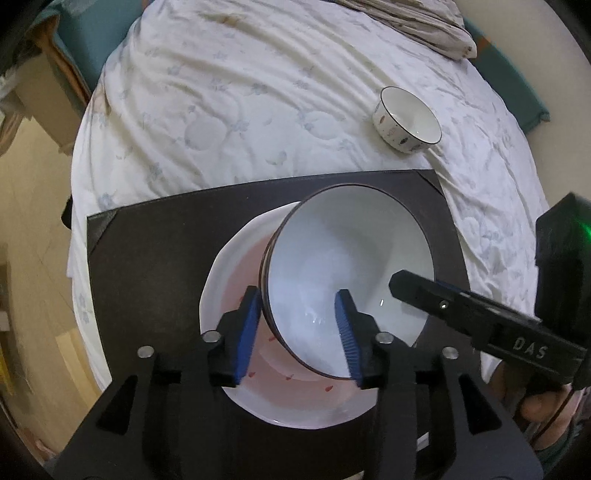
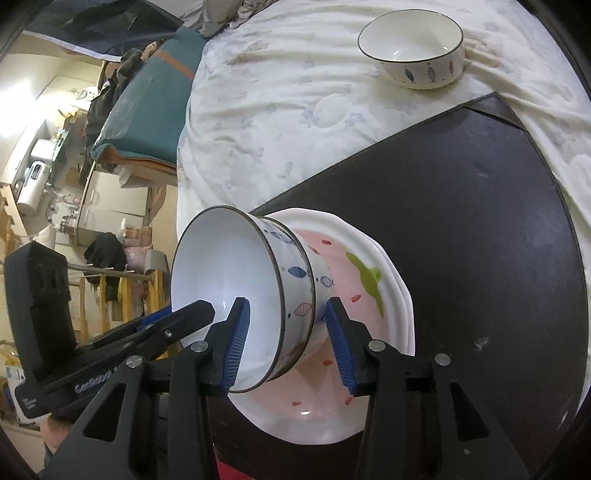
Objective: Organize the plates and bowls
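A large white bowl (image 1: 351,251) with a dark rim and fish pattern (image 2: 295,273) sits on a pink-centred white plate (image 1: 229,266) (image 2: 369,258), which lies on a black mat (image 1: 147,258). My left gripper (image 1: 297,295) straddles the bowl's near wall, one pad outside and one inside. It is open, and the inner pad stands clear of the wall. My right gripper (image 2: 288,301) straddles the opposite wall in the same way, open, with a thin gap at its outer pad. One of its fingers (image 1: 406,284) reaches over the bowl's inside.
A smaller white bowl (image 1: 406,120) (image 2: 412,48) with a dark rim stands on the wrinkled white bedsheet (image 1: 240,110) beyond the mat's far right corner. A striped pillow (image 1: 424,26) lies at the bed's far end. The floor and furniture lie to the left of the bed.
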{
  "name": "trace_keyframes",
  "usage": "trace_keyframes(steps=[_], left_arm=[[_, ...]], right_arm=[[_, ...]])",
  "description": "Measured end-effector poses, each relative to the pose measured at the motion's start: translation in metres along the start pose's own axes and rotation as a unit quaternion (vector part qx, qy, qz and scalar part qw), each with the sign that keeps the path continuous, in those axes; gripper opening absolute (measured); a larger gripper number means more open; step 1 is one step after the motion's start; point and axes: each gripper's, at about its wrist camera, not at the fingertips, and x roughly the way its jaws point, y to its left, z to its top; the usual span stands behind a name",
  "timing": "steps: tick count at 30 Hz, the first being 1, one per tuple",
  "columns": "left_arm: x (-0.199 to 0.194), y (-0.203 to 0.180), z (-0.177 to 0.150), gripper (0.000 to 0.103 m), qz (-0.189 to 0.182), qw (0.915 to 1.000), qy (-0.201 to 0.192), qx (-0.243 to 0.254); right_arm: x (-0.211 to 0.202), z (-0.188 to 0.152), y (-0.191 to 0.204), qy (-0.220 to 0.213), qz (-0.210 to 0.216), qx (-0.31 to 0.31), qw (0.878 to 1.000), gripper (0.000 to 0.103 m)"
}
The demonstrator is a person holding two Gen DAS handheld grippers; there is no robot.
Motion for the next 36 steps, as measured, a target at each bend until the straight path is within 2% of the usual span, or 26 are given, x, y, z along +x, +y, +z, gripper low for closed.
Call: trace_keyframes(steps=[5,7,11,13,15,17,18,19,20,28,32,36], left_arm=[[-0.007,0.000,-0.002,0.048,0.018,0.9995,-0.026,0.009],[-0.011,0.000,-0.002,0.059,0.020,0.9991,-0.037,0.011],[-0.022,0.001,-0.004,0.066,0.034,0.9973,-0.064,0.013],[-0.031,0.001,-0.005,0.076,0.044,0.9955,-0.084,0.012],[-0.041,0.001,-0.008,0.080,0.045,0.9931,-0.107,0.017],[-0.051,0.001,-0.011,0.093,0.049,0.9903,-0.128,0.023],[-0.056,0.001,-0.012,0.103,0.051,0.9886,-0.139,0.026],[-0.063,0.001,-0.014,0.103,0.060,0.9859,-0.154,0.028],[-0.067,0.000,-0.014,0.103,0.071,0.9841,-0.160,0.032],[-0.090,-0.016,-0.005,0.103,0.102,0.9790,-0.173,0.036],[-0.098,-0.031,0.004,0.103,0.112,0.9766,-0.180,0.039],[-0.101,-0.051,0.015,0.103,0.107,0.9780,-0.174,0.042]], right_arm=[[-0.011,-0.004,0.004,-0.016,-0.010,-0.009,1.000,0.046],[-0.015,-0.006,0.002,-0.025,-0.021,-0.010,0.999,0.046],[-0.023,-0.006,-0.001,-0.041,-0.026,-0.003,0.999,0.047],[-0.028,-0.007,0.001,-0.051,-0.040,-0.011,0.998,0.059],[-0.034,-0.010,0.004,-0.065,-0.047,-0.021,0.997,0.066],[-0.044,-0.014,0.011,-0.086,-0.053,-0.039,0.994,0.077],[-0.052,-0.017,0.015,-0.102,-0.056,-0.049,0.992,0.089],[-0.057,-0.019,0.016,-0.112,-0.058,-0.055,0.991,0.100],[-0.064,-0.021,0.019,-0.124,-0.060,-0.061,0.989,0.103],[-0.111,-0.033,0.026,-0.203,-0.089,-0.107,0.969,0.103],[-0.129,-0.032,0.019,-0.221,-0.081,-0.099,0.967,0.103],[-0.144,-0.029,0.011,-0.229,-0.064,-0.074,0.968,0.103]])
